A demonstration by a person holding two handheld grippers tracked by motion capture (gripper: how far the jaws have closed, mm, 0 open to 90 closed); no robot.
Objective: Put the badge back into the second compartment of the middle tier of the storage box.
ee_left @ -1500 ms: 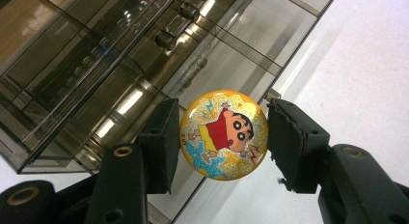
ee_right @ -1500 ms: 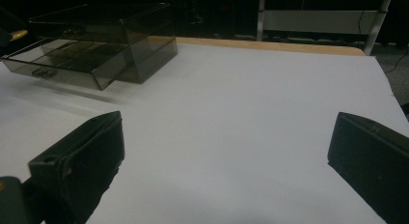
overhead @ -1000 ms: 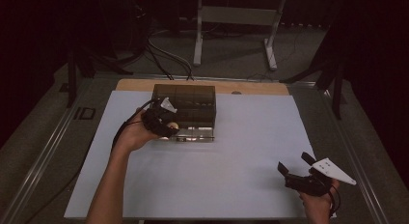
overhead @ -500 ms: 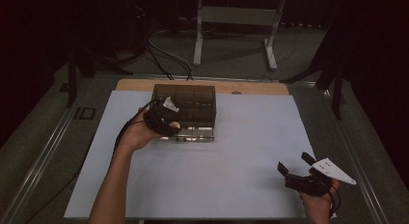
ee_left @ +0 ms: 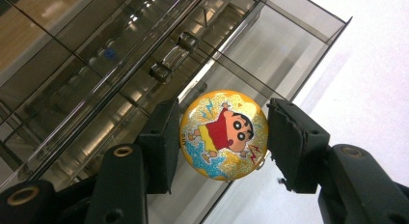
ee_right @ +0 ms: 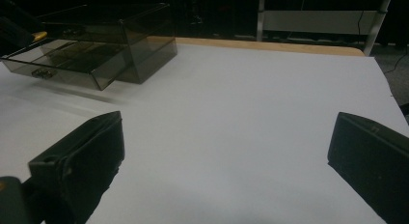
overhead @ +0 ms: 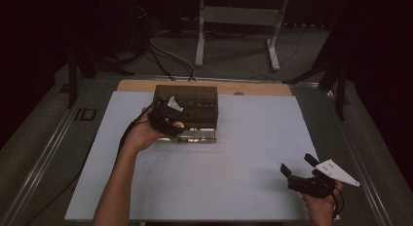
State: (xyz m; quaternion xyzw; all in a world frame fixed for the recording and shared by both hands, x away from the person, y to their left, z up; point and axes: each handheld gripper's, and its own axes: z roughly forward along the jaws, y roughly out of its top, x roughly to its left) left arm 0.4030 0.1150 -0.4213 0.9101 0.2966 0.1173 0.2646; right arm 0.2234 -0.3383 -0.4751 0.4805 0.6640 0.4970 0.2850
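Observation:
A round yellow disc printed with a cartoon figure (ee_left: 223, 134) sits between the two jaws of my left gripper (ee_left: 222, 122), which is shut on it. In the high view the left gripper (overhead: 175, 124) hovers at the front left of a smoky clear drawer box (overhead: 187, 102), just above its pulled-out drawer (overhead: 199, 135). The drawer's small handles (ee_left: 161, 72) show behind the disc. My right gripper (overhead: 296, 162) rests near the table's front right, open, with nothing between its jaws (ee_right: 226, 122). From there the box (ee_right: 140, 45) and its open drawer (ee_right: 62, 64) lie far to the left.
A white mat (overhead: 243, 153) covers the table, with a wooden board edge (overhead: 253, 88) at the back. Beyond the table stand a metal frame (overhead: 234, 21) and floor cables (overhead: 160, 55). A metal rail (overhead: 48, 148) runs along the table's left side.
The left hand has edged slightly to the right at the box with the disc still gripped. The right gripper has stayed put.

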